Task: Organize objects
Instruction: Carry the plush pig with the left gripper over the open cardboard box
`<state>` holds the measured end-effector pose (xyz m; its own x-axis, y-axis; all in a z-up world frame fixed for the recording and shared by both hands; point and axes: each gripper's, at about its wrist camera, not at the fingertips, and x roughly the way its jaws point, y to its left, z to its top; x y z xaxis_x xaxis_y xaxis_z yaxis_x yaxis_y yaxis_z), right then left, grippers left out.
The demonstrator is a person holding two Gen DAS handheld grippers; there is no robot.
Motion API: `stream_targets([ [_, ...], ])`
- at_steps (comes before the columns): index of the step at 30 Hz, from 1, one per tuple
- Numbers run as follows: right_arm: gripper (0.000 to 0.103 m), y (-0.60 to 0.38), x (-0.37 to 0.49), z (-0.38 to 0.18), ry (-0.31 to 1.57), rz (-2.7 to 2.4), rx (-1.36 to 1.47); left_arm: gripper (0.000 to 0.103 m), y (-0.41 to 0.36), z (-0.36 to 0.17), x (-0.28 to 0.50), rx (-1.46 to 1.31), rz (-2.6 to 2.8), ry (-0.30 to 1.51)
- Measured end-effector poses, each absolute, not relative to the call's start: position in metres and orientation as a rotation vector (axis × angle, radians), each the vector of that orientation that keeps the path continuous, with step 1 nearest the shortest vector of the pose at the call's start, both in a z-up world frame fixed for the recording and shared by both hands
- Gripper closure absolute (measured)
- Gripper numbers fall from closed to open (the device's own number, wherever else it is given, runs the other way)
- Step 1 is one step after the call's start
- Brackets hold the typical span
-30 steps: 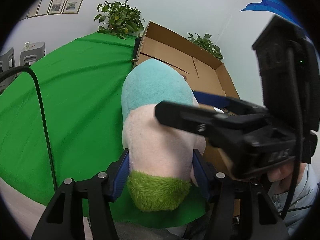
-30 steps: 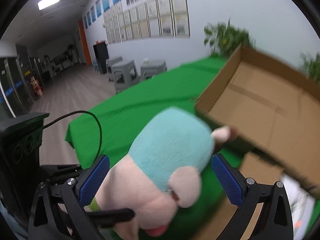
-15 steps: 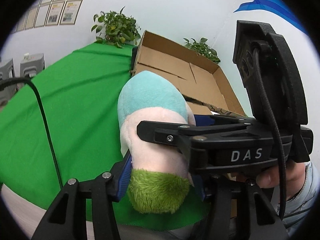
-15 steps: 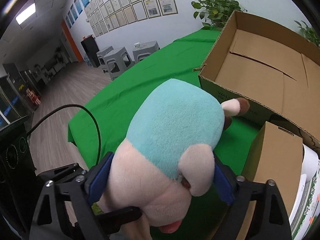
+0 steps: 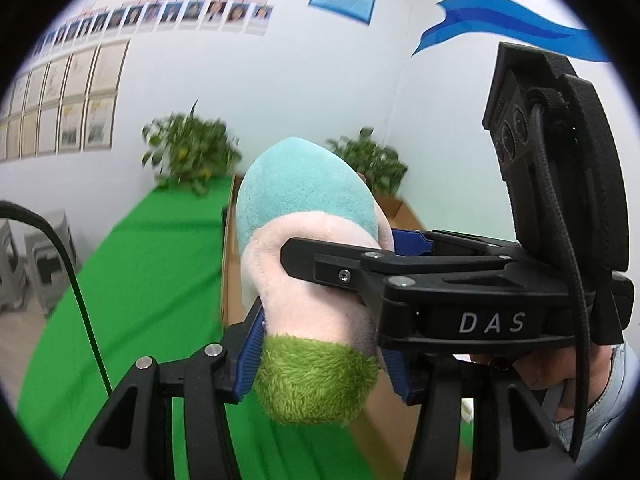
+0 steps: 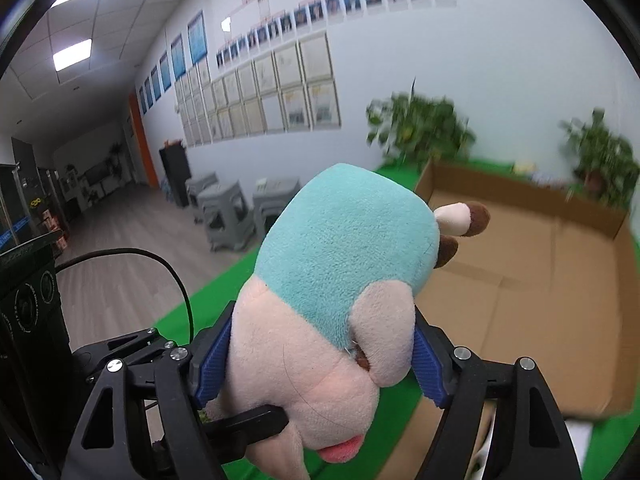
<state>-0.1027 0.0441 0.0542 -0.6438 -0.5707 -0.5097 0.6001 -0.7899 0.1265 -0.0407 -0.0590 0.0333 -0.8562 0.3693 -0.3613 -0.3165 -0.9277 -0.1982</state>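
Plush toy (image 6: 344, 264) – fuzzy cloth; box (image 6: 520, 280) – matt cardboard.

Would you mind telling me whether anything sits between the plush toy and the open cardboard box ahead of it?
Nothing visible does. The plush toy, gripped from both sides, hangs just short of the cardboard box, whose visible floor is bare. Only the box's near wall lies below the toy's path.

Both hand-held grippers have lifted the plush toy (image 6: 344, 300) off the bench (image 5: 132, 300). The right hand-held gripper (image 6: 320, 364), wide open earlier, is closing and seemingly now presses its head.
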Motion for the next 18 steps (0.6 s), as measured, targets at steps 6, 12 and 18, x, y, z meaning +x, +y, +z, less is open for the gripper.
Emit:
stream_targets([
  [6,0.031,0.067,-0.131,0.118,0.071,-2.426,0.595,0.051,-0.047,0.075,-0.076,-0.472,2.721,-0.132],
  [12,0.031,0.081,-0.161,0.151,0.062,-2.453,0.585,0.051,-0.041,0.082,-0.109,-0.485,2.702,-0.122],
  [18,0.031,0.073,-0.233,0.136,0.031,-2.43,0.667,0.051,-0.052,0.057,-0.128,-0.593,2.684,-0.141],
])
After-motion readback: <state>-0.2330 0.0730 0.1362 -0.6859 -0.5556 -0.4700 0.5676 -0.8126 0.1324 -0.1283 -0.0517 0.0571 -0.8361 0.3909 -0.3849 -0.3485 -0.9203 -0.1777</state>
